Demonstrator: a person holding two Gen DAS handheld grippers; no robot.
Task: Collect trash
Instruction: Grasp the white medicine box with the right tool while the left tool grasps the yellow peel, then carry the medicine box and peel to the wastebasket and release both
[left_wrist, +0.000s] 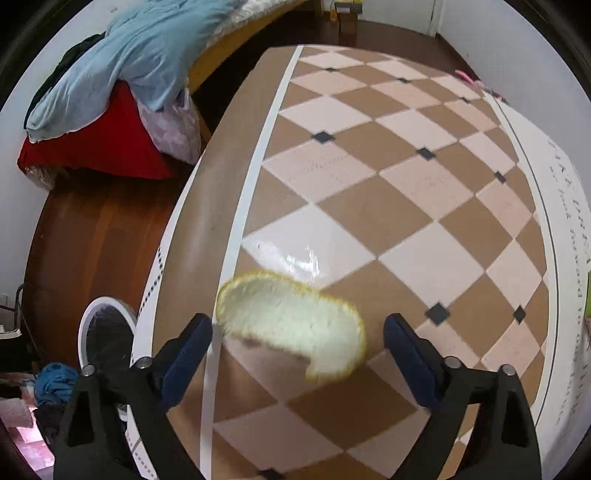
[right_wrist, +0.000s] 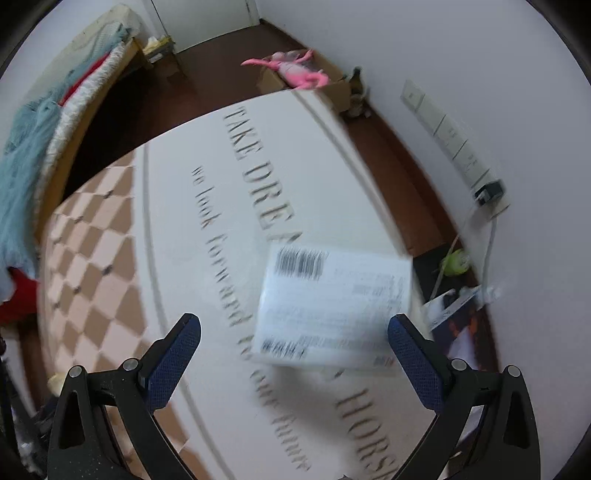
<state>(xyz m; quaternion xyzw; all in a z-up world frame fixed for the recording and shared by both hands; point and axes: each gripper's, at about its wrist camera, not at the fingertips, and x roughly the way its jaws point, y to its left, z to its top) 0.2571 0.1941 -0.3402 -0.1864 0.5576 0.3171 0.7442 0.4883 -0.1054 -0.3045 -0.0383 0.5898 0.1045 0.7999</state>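
Observation:
A piece of yellow citrus peel (left_wrist: 295, 325), white pith up, lies on the checkered table (left_wrist: 388, 192). My left gripper (left_wrist: 298, 345) hovers just over it, open, with the peel between its blue pads and touching neither. A white shipping label (right_wrist: 334, 308) with barcodes lies on the table's white lettered part (right_wrist: 207, 166). My right gripper (right_wrist: 294, 345) is open above the label's near edge, fingers wide on either side. A white-rimmed bin (left_wrist: 105, 332) with a dark liner stands on the floor left of the table.
A bed with a light blue blanket (left_wrist: 140, 55) and a red cloth (left_wrist: 99, 144) lies to the left. A cardboard box with a pink toy (right_wrist: 295, 70) sits beyond the table. A power strip (right_wrist: 450, 136) hangs on the right wall. Clothes (left_wrist: 51, 384) lie near the bin.

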